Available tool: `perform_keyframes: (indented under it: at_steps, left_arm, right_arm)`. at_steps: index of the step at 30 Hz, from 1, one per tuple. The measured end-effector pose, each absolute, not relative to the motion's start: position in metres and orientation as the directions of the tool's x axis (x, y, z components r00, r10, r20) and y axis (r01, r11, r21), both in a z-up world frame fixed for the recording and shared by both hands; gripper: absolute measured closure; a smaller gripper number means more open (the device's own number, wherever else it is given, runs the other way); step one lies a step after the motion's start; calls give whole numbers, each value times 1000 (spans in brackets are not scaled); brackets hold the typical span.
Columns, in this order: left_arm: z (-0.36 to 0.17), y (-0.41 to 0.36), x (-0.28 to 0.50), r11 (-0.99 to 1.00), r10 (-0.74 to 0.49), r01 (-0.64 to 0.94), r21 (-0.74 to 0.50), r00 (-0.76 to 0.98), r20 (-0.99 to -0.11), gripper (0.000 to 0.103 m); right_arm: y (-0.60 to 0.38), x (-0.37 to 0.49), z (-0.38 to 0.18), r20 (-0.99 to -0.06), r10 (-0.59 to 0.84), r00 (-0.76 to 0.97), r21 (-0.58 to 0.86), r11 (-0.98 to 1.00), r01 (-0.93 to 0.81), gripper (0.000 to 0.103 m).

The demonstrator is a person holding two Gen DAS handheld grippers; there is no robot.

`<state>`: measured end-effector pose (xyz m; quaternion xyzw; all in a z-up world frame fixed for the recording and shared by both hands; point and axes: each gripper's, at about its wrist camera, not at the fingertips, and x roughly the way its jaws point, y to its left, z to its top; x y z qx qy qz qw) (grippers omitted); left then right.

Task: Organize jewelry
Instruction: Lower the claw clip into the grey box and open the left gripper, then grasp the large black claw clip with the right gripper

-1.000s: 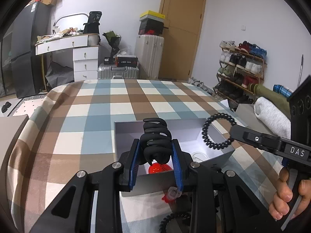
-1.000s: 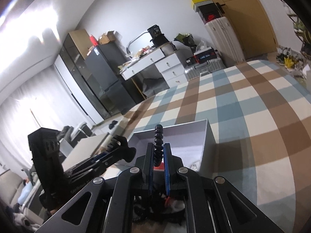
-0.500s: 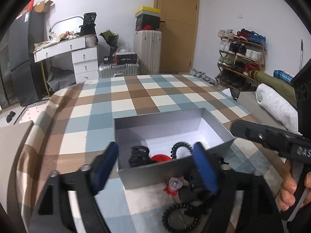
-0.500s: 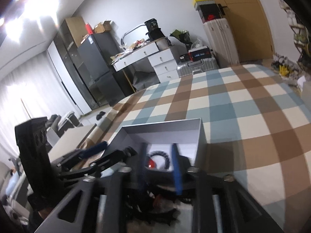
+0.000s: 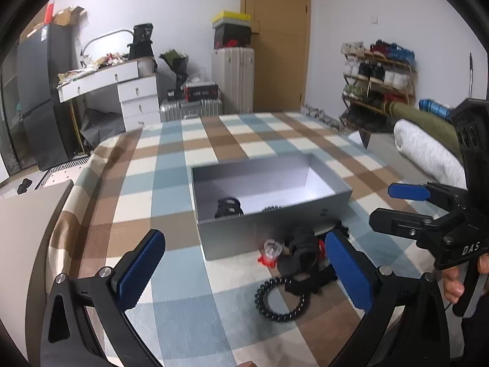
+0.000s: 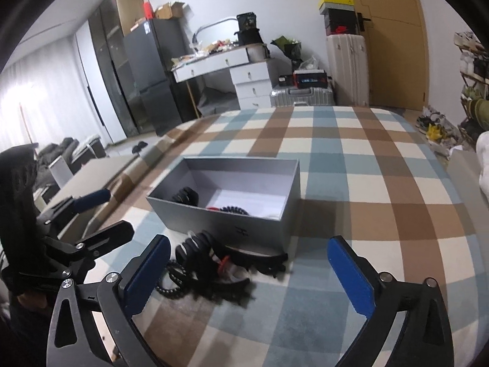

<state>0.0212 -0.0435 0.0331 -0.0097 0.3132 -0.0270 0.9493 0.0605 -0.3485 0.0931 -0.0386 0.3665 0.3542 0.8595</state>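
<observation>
An open grey box (image 5: pixel 269 229) sits on the checked cloth; inside lie a black claw clip (image 5: pixel 227 208) and the edge of a black bead bracelet (image 5: pixel 270 208). In front of it is a pile: a black clip (image 5: pixel 301 253), a small red and clear clip (image 5: pixel 269 250) and a black coil ring (image 5: pixel 281 301). My left gripper (image 5: pixel 244 270) hangs over this pile, jaws opening wide with nothing gripped. The right gripper (image 6: pixel 249 275), its jaws also opening and empty, is just short of the same pile (image 6: pixel 207 263) and the box (image 6: pixel 232 226). Each gripper appears in the other's view, the right gripper (image 5: pixel 394 206) and the left gripper (image 6: pixel 107 214).
The checked cloth (image 6: pixel 366 183) stretches far beyond and to the right of the box. A beige surface (image 5: pixel 27 229) adjoins it on the left, a rolled white towel (image 5: pixel 428 153) on the right. A person's hand (image 5: pixel 455 284) holds the right gripper's handle.
The left gripper let go of the black claw clip and the right let go of the black bead bracelet; both now lie in the box. Both grippers opened wide and drew back.
</observation>
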Motion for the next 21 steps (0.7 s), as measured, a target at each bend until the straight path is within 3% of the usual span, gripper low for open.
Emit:
perform_keyframes:
  at_steps: [8, 21]
  left_arm:
    - [16, -41, 26, 998, -49, 59, -7, 757, -652, 1]
    - [12, -27, 25, 998, -62, 31, -58, 738, -672, 1]
  right_arm:
    - [-329, 57, 63, -766, 502, 402, 127, 730, -672, 0]
    - [-314, 45, 39, -824, 441, 357, 53, 686, -725, 0]
